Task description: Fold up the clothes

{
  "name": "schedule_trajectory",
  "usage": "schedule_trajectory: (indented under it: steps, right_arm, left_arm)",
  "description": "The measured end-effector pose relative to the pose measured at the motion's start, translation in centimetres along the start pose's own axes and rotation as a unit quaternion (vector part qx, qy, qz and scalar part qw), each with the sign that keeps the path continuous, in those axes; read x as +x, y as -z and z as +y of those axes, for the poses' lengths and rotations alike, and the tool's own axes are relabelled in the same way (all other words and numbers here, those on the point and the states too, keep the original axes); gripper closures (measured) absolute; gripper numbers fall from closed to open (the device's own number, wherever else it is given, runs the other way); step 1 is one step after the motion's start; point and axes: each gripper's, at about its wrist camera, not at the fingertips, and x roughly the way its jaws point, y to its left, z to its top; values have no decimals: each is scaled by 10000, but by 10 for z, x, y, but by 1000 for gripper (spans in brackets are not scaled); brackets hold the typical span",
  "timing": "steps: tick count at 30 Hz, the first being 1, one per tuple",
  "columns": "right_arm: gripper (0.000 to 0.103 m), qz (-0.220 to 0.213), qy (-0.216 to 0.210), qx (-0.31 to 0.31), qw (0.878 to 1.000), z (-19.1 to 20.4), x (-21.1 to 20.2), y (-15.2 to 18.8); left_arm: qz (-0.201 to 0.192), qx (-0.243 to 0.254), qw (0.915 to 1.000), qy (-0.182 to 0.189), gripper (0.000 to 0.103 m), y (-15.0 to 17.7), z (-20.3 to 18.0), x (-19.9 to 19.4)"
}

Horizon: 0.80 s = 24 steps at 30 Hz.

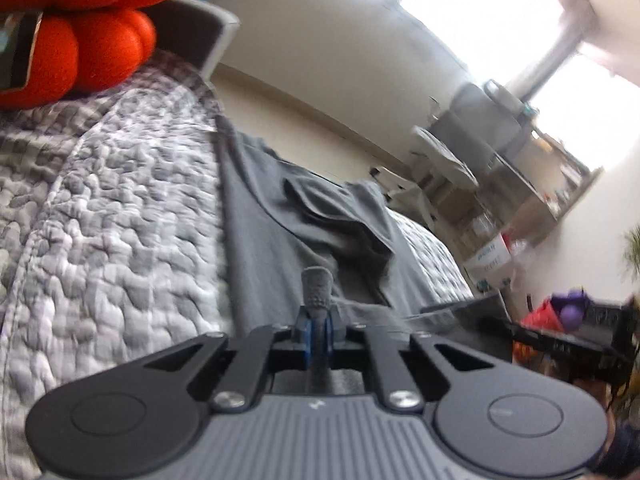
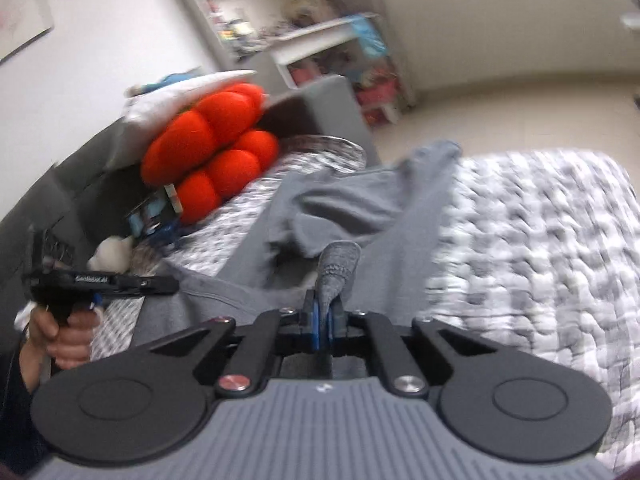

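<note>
1. Left tongs [image 1: 316, 280] are pressed together, tips meeting over the grey garment [image 1: 280, 216]; a fold of grey cloth runs off to the right just beside the tips, though whether it is pinched between them is too blurred to tell.
2. Right tongs [image 2: 338, 258] are together too, tips lying against the grey garment [image 2: 340, 200]; any pinch of fabric there cannot be made out.
3. The garment is stretched lengthwise across the quilted bedspread [image 1: 120, 208], running away from both cameras, with a rumpled bunch of loose folds near its middle.
4. In the right wrist view the far end of the garment reaches the bed's edge, and the grey-and-white quilted bedspread [image 2: 540, 232] spreads wide to its right.
5. An orange plush cushion [image 2: 208, 148] sits at the head of the bed, left of the garment and well apart from it; a white pillow [image 2: 176, 96] rests on top of it.
6. At the lower left of that view, a hand [image 2: 60, 336] grips the handle of the other black gripper tool [image 2: 100, 282].
7. Shelves [image 2: 304, 40] crowded with items stand against the far wall.
</note>
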Motion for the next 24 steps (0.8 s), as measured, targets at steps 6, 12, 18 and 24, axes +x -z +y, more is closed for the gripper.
schedule_trajectory:
  steps: [6,12,18,24]
  right_arm:
    - [90,405,63,489,9980,-19,18,5]
    - [90,447,53,417,9981,-17,21,4]
    - [90,494,121,246,9984,-12,27,4]
    - [94,380,258,-183,9988,0,24,1]
  left_arm:
    - [303,-97,9994,-123,97,-4,11,26]
    - [419,-224,9989,27,87,-5,17,31]
    - [401,70,9992,9,84,-3,8,37]
    - [236,363,9991,-24,96,-3,-3,30]
